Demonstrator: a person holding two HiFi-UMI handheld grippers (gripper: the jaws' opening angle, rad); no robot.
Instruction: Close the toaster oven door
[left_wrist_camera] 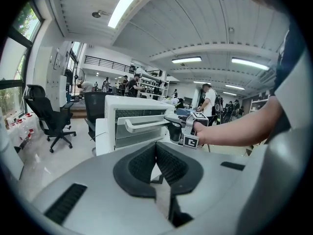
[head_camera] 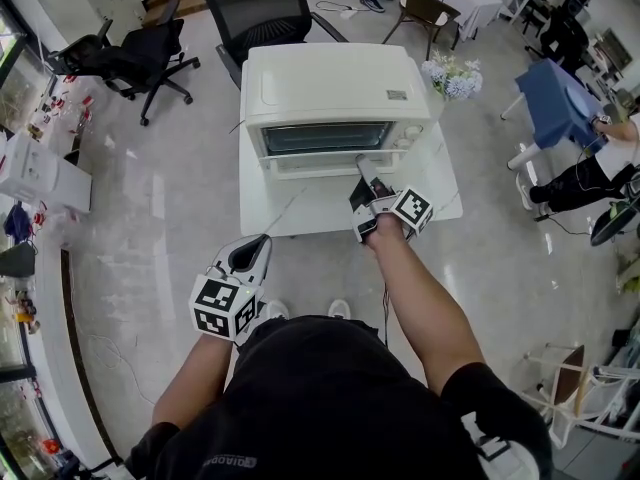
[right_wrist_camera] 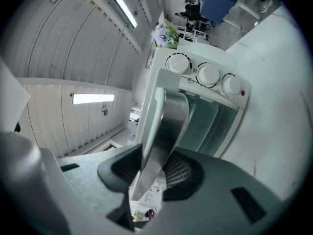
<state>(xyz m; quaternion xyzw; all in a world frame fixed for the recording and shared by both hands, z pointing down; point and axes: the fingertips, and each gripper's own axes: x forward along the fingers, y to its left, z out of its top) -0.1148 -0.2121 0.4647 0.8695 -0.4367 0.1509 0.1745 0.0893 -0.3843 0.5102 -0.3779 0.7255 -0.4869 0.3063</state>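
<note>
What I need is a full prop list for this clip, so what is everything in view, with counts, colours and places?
toaster oven: one, white, on the table
oven door: one, white frame with glass, oven's front, ajar
knobs: three, white, oven's front beside the door
table: one, white, under the oven
flowers: one bunch, pale, beside the oven at the head view's right
office chairs: two, black, on the floor behind and left of the table
bystanders: a few, at the room's edges
left gripper: one, grey with black pads, jaws together, empty, short of the table
right gripper: one, same colours, closed on the oven door
</note>
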